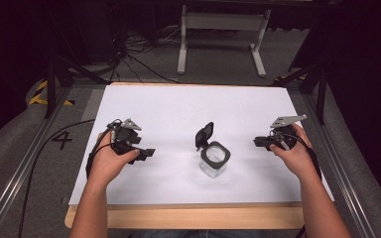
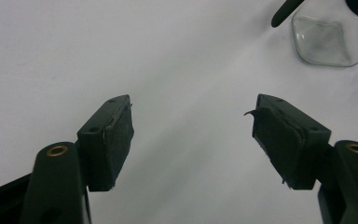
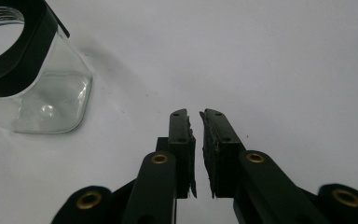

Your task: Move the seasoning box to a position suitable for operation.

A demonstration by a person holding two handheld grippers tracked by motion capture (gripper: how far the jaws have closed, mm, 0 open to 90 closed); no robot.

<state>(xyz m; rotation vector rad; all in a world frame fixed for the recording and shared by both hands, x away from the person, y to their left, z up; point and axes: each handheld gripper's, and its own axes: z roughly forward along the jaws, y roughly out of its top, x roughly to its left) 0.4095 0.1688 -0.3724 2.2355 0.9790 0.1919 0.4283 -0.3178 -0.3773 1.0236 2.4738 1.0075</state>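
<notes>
Item: one clear jar, lid flipped up, standing between my two grippers on the white sheet.

My left gripper [image 1: 146,153] rests on the white sheet [image 1: 188,106] with its jaws spread wide and nothing between them; its pads [image 2: 121,135] are frayed at the edges. My right gripper [image 1: 258,143] has its jaws drawn nearly together, a thin gap left, gripping nothing. The clear square jar [image 1: 214,159] stands upright, apart from both, ahead of and to the right of my left jaws, ahead of and to the left of my right jaws. Its black collar [image 3: 25,44] rings the open mouth; the black lid [image 1: 205,135] stands tilted up on the far side. The wooden table edge [image 1: 188,216] lies nearest me.
</notes>
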